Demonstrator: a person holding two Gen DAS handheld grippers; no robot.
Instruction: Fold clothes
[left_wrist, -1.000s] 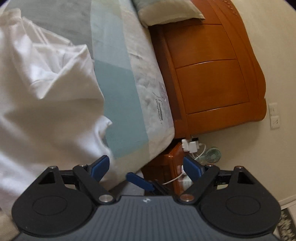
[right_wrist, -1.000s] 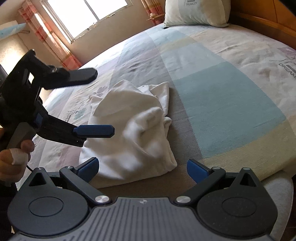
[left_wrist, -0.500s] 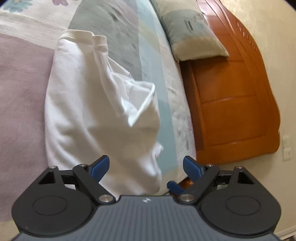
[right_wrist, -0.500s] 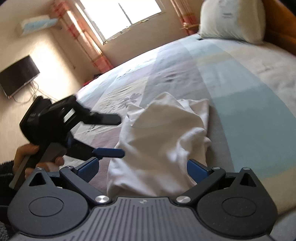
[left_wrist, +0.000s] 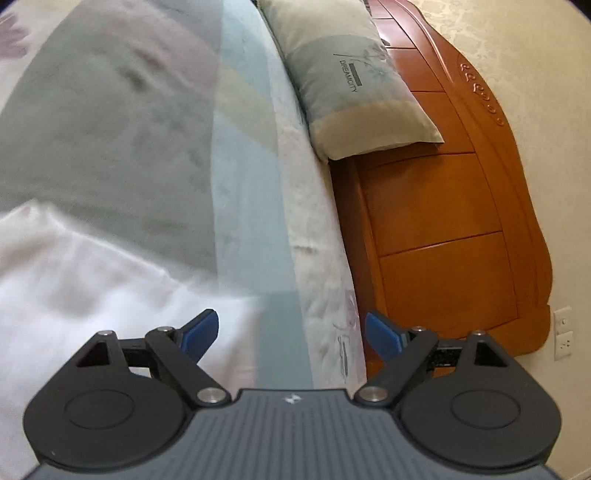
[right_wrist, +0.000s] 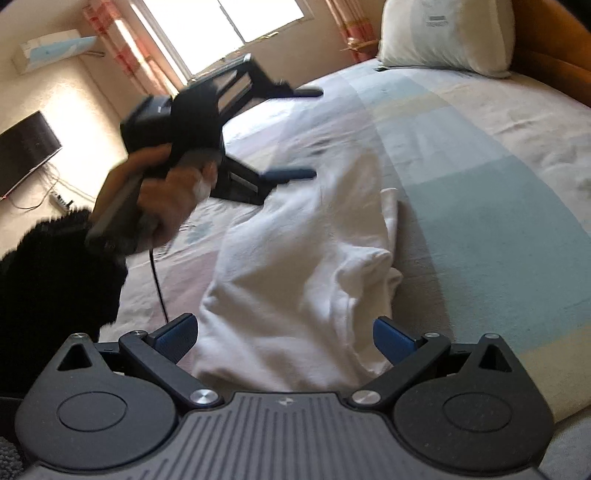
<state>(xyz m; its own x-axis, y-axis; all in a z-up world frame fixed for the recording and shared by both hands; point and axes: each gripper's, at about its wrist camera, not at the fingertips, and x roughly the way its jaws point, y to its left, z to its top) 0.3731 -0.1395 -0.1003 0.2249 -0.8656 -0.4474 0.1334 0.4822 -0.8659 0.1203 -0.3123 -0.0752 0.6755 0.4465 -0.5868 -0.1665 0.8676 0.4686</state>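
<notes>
A crumpled white garment (right_wrist: 306, 280) lies in a heap on the patchwork bedspread (right_wrist: 480, 177). My right gripper (right_wrist: 284, 336) hangs open just in front of the heap's near edge, nothing between its blue pads. In the right wrist view my left gripper (right_wrist: 308, 131), blurred and held by a hand (right_wrist: 162, 199), hovers open above the far side of the heap. The left wrist view shows the left gripper (left_wrist: 291, 332) open over the garment (left_wrist: 92, 295), which fills the lower left, blurred.
A pillow (left_wrist: 354, 81) leans on the orange wooden headboard (left_wrist: 443, 221). A second pillow (right_wrist: 447, 37) sits at the bed's head. A dark fuzzy sleeve (right_wrist: 48, 288) is at left. A window (right_wrist: 221, 29), a wall TV (right_wrist: 26, 151) and wall sockets (left_wrist: 563, 332) are around.
The left gripper has risen and swung toward the head of the bed, so the garment slid to the lower left of its view. The right gripper drew back and higher.
</notes>
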